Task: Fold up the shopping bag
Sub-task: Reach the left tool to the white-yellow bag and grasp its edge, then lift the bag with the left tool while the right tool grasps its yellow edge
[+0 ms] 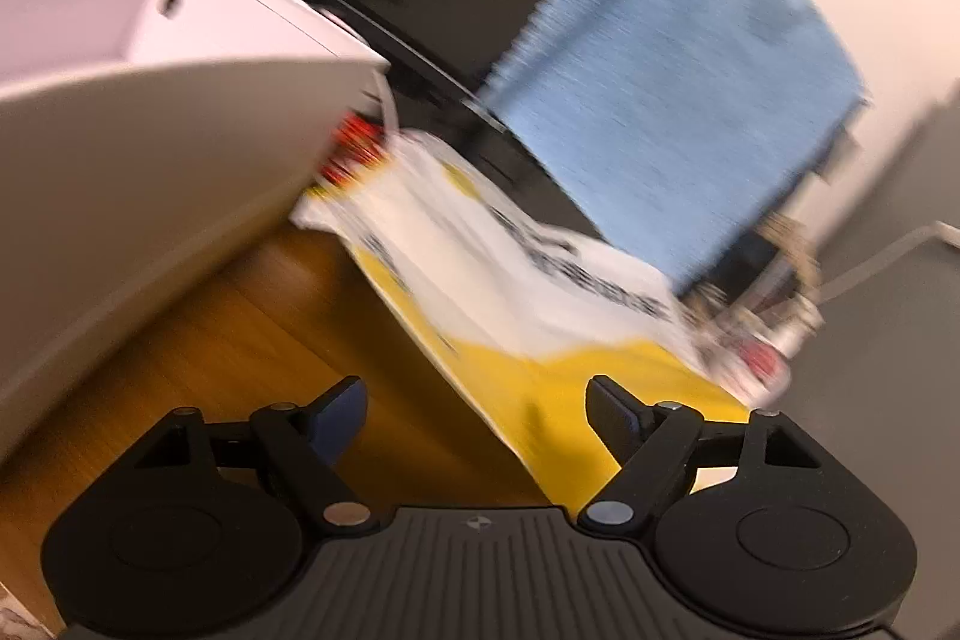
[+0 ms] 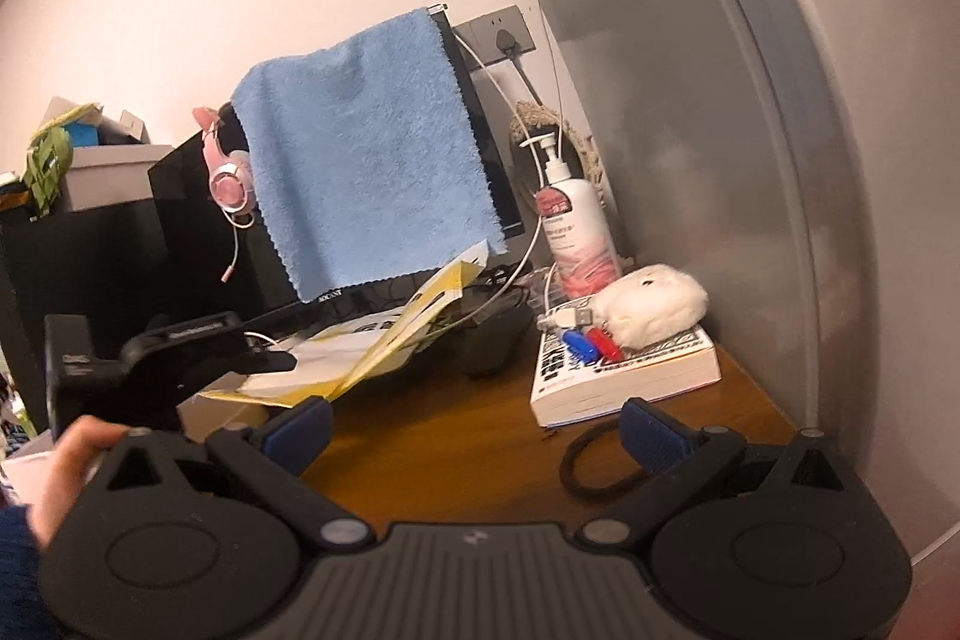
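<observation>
The yellow and white shopping bag [image 1: 516, 280] lies crumpled on the wooden desk [image 1: 252, 340], blurred in the left wrist view. My left gripper [image 1: 477, 412] is open just above its near yellow edge, and the right fingertip [image 1: 609, 406] overlaps the yellow part with nothing pinched. From the right wrist view the bag [image 2: 372, 346] sits at the desk's back left with one flap [image 2: 447, 289] raised. The left gripper [image 2: 270, 343] reaches toward it, held by a hand [image 2: 66, 466]. My right gripper [image 2: 474, 430] hangs open over bare desk, apart from the bag.
A blue towel [image 2: 366, 160] drapes a dark monitor, with pink headphones [image 2: 228, 178] beside it. A pump bottle [image 2: 570, 214], a book [image 2: 624, 370] carrying a plush toy [image 2: 654, 301] and pens, and a black hair band [image 2: 591, 466] sit right. A grey metal wall [image 2: 750, 160] bounds the right side.
</observation>
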A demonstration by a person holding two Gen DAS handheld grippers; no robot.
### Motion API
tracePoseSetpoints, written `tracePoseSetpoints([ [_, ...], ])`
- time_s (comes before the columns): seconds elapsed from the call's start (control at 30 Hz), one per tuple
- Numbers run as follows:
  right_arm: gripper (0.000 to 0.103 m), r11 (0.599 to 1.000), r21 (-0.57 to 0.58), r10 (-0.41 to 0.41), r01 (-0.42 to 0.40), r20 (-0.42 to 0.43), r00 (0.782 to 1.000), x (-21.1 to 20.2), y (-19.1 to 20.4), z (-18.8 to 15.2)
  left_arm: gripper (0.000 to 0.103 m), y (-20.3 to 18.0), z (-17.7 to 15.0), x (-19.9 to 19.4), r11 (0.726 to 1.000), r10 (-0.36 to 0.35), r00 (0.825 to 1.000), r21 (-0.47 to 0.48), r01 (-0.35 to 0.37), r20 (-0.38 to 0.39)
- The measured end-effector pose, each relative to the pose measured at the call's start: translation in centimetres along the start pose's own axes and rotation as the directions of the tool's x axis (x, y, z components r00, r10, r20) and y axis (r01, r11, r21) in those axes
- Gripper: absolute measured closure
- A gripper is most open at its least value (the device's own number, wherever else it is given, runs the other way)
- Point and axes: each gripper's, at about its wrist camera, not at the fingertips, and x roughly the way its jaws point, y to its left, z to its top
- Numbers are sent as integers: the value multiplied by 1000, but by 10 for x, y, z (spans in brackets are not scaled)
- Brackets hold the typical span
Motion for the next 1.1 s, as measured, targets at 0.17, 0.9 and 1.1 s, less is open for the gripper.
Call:
tracePoseSetpoints([
  [0.17, 1, 999, 28, 30, -29, -20, 999, 7, 1, 1, 24, 3, 6, 10, 999, 38, 998, 23, -40, 59],
  [0.9, 1, 990, 132, 67, -58, -70, 995, 4, -10, 2, 98, -23, -33, -71, 834, -126, 980, 551, 21, 154],
  [1.1, 1, 985, 146, 104, -90, -92, 990, 6, -9, 4, 98, -18, -52, -107, 730, -164, 975, 683, 19, 147],
])
